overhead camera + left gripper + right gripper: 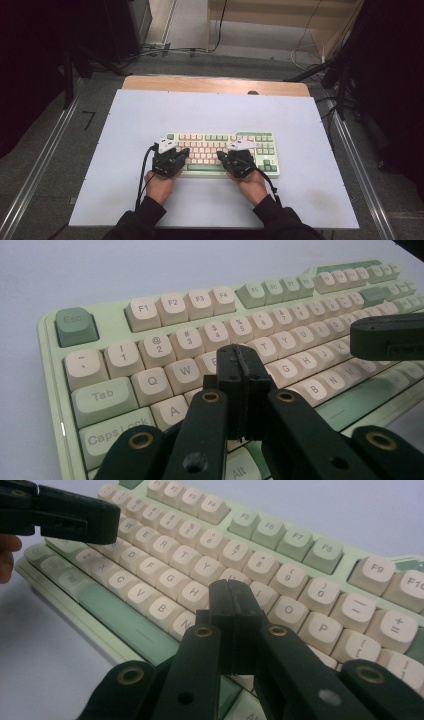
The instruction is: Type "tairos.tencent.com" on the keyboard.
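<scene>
A green and cream keyboard (227,141) lies on the white table top, near the front middle. My left gripper (184,151) hovers over its left end, jaws pressed together with nothing between them. In the left gripper view the gripper tip (241,356) sits above the keys near E and R of the keyboard (165,340). My right gripper (220,155) is over the keyboard's lower middle, jaws also together and empty. In the right gripper view its tip (231,589) hangs above the keys near J and K of the keyboard (300,575). The left gripper's black body (65,514) crosses the upper left there.
The white table top (150,115) has bare room all around the keyboard. A wooden strip (200,83) runs along the table's far edge. Metal rails (45,160) flank the table on both sides. Cables (165,50) lie on the floor beyond.
</scene>
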